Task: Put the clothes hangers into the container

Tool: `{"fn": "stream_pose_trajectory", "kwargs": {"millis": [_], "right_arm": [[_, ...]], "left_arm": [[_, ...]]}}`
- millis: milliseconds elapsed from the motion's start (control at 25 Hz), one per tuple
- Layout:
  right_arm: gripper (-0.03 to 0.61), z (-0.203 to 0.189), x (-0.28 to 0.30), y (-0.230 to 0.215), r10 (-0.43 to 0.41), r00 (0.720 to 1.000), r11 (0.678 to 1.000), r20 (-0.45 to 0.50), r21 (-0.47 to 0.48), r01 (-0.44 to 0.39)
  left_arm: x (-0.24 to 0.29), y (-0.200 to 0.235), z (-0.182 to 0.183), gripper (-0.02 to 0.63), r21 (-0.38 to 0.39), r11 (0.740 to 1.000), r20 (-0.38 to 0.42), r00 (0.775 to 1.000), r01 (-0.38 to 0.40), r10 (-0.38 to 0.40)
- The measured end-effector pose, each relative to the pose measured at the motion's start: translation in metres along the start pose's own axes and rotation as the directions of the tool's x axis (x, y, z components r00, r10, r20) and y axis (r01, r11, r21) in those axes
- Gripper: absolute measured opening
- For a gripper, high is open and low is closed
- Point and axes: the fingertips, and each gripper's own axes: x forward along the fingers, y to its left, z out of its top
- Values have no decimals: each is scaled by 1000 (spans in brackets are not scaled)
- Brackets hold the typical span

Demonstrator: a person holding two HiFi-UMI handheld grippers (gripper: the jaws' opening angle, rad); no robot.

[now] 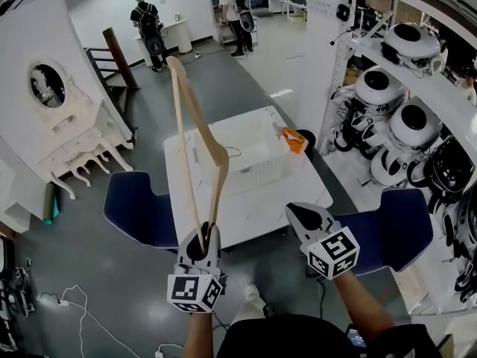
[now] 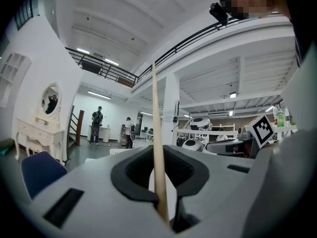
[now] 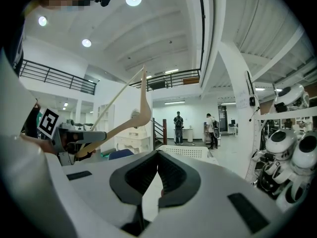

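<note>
Left gripper (image 1: pixel 203 231) is sitting closest below me, its fingers pinching one end of the wooden hanger (image 1: pixel 221 157). The left gripper view is showing the bar clamped between the pads. The hanger is standing up in the air, pointing toward 12 o'clock and held clear of the tabletop (image 1: pixel 257 216). Right gripper (image 1: pixel 299 213), at 3 o'clock of the left, is carrying nothing, with its fingers pressed together at the tips.

Progress, as I am judging it: early. The white container (image 1: pixel 257 174) is sitting at 12 o'clock on the tabletop, and I am spotting no hanger inside it. Carrying this hanger across and lowering it in are both left to do.

View differences: only the head view is looking down into the container. The right gripper view is catching the hanger side-on, its curved shoulder plain. The left gripper view is giving just a thin edge-on strip of it.
</note>
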Motion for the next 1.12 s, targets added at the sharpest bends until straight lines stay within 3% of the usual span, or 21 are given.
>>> {"fn": "stream_pose_trajectory", "kwargs": {"millis": [520,1120], "right_arm": [[19,26,55,0,-35,999,999,-3,-20,35],[20,33,114,3,-39,999,999,-7,-25,39]], "left_arm": [[41,37,17,52,11,996,-9,996,86,-86],[71,83,20,52,12,993,-19,993,118,-118]]}}
